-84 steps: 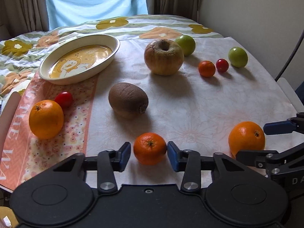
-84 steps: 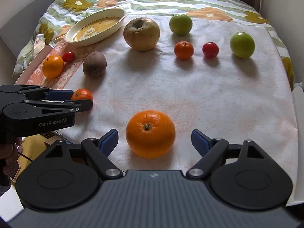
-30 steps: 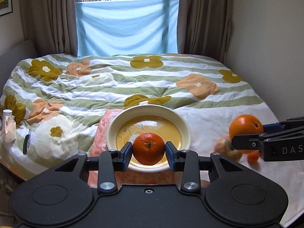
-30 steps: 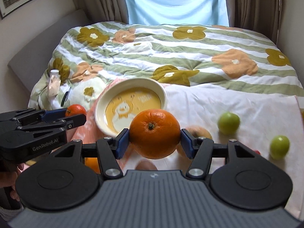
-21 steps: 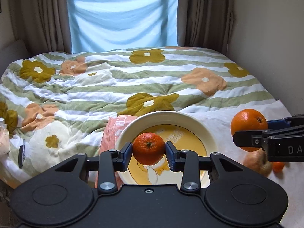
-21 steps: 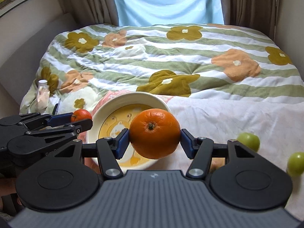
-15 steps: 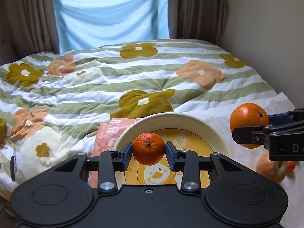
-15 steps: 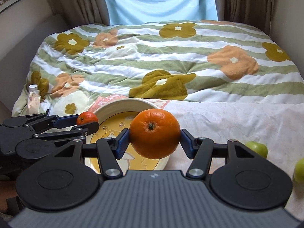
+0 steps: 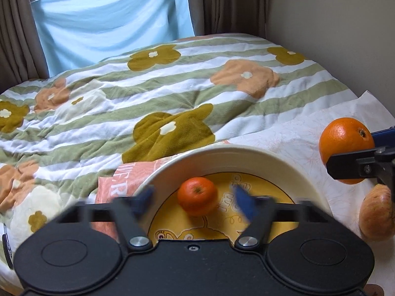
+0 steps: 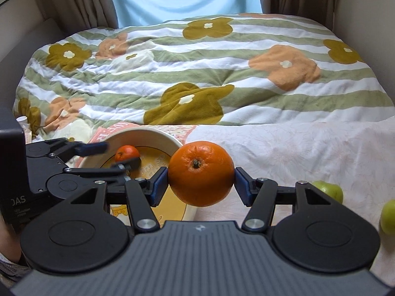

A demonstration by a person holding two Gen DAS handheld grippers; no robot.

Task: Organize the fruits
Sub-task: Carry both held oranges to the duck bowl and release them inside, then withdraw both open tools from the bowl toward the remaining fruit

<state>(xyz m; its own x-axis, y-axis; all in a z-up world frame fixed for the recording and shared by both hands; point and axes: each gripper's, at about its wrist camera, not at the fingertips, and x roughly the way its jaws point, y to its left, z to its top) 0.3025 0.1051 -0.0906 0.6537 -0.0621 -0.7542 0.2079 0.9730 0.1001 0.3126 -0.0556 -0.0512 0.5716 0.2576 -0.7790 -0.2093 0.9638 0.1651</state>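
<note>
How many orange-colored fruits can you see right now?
2. A small orange mandarin sits in the cream dish, between the left gripper's open fingers. A big round orange is clamped in the right gripper. Others may be hidden.

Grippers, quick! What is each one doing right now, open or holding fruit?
Left gripper: open, fingers spread and blurred, the small mandarin free between them over the bowl.
Right gripper: shut on the big orange.
</note>
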